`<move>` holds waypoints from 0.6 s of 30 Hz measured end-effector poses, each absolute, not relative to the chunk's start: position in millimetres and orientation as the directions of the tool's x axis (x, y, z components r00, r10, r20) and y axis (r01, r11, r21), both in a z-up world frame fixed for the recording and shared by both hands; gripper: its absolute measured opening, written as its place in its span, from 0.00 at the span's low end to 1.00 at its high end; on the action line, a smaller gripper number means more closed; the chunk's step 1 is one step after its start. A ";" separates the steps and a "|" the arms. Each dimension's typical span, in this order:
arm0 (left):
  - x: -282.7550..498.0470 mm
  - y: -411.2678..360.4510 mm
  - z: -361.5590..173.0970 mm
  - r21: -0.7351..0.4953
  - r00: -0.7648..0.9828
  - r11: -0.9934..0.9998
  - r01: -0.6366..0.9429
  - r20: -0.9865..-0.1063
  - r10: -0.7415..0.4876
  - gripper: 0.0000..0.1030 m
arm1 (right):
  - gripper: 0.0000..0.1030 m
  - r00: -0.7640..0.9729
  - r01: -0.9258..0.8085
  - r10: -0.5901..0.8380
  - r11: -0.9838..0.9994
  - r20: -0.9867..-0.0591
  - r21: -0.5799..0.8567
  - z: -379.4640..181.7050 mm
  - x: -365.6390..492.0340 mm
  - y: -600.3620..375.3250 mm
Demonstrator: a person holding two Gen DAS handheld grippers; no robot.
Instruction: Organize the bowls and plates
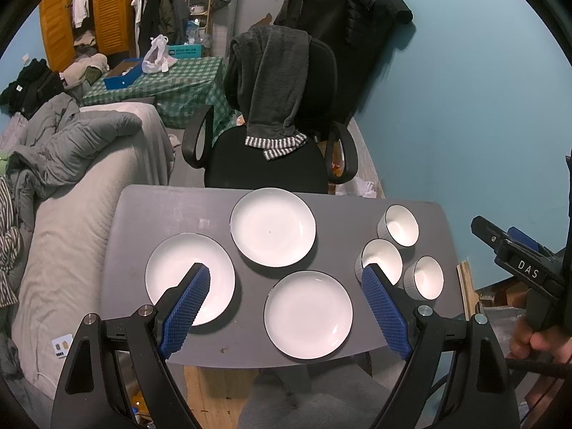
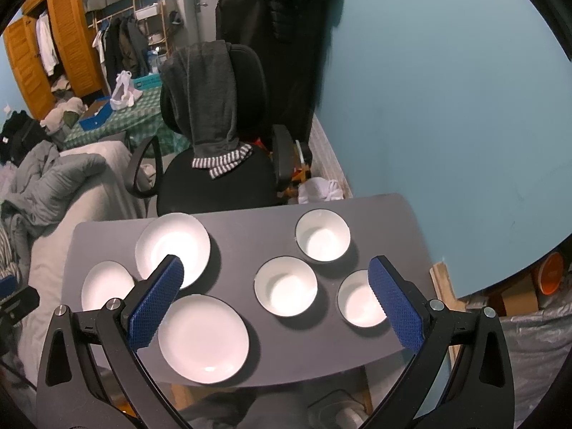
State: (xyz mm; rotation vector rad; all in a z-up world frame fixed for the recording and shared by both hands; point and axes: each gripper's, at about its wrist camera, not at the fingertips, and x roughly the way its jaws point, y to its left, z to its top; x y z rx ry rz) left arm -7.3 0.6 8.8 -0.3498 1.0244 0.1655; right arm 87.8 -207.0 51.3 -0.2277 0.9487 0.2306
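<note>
While both tongs gape, three bowls (image 2: 286, 286) empty, three plates (image 1: 272, 227) bare

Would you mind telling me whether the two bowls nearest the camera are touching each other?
Apart. The right wrist view shows a strip of bare table between the middle bowl and the near right bowl.

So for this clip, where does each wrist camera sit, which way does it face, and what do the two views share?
Left wrist: above the table's near edge, facing the office chair; own open left gripper, plus the right gripper and a hand at right.
Right wrist: further right, same heading; own open right gripper.
Shared: three plates, three bowls, chair, blue wall.
</note>
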 end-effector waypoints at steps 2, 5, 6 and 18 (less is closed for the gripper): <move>-5.8 -0.2 9.4 -0.209 0.512 0.932 -0.296 -0.858 -0.030 0.86 | 0.98 0.562 -0.289 0.094 0.953 -0.822 -0.089 52.1 85.7 -205.5; -3.9 -0.3 10.3 -0.213 0.510 0.931 -0.295 -0.859 -0.034 0.86 | 0.98 0.559 -0.285 0.099 0.955 -0.823 -0.079 51.9 87.4 -208.9; -4.4 -0.5 9.8 -0.214 0.511 0.931 -0.296 -0.859 -0.035 0.86 | 0.98 0.559 -0.283 0.099 0.956 -0.823 -0.077 51.8 87.1 -209.6; -5.3 0.6 6.9 -0.221 0.510 0.929 -0.296 -0.859 -0.042 0.86 | 0.98 0.559 -0.275 0.105 0.959 -0.823 -0.065 50.6 88.4 -214.1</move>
